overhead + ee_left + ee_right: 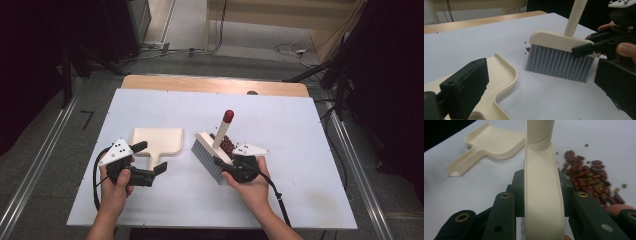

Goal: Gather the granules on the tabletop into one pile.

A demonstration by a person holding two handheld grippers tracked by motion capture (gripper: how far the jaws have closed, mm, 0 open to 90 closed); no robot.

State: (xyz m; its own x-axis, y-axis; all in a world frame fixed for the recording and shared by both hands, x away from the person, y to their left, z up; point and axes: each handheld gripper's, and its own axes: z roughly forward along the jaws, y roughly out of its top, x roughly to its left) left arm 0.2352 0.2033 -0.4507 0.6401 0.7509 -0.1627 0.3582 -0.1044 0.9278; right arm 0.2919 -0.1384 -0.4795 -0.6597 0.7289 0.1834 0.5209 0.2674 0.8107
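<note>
Right tongs (223,169) are clamped on the brush (212,156) head, bristles down on the white worktop (300,150), right beside the pile of beans (227,144). Left tongs (148,159) are wide open around the dustpan (156,142) handle, not pinching it. Dustpan lies flat just left of the brush.
</note>
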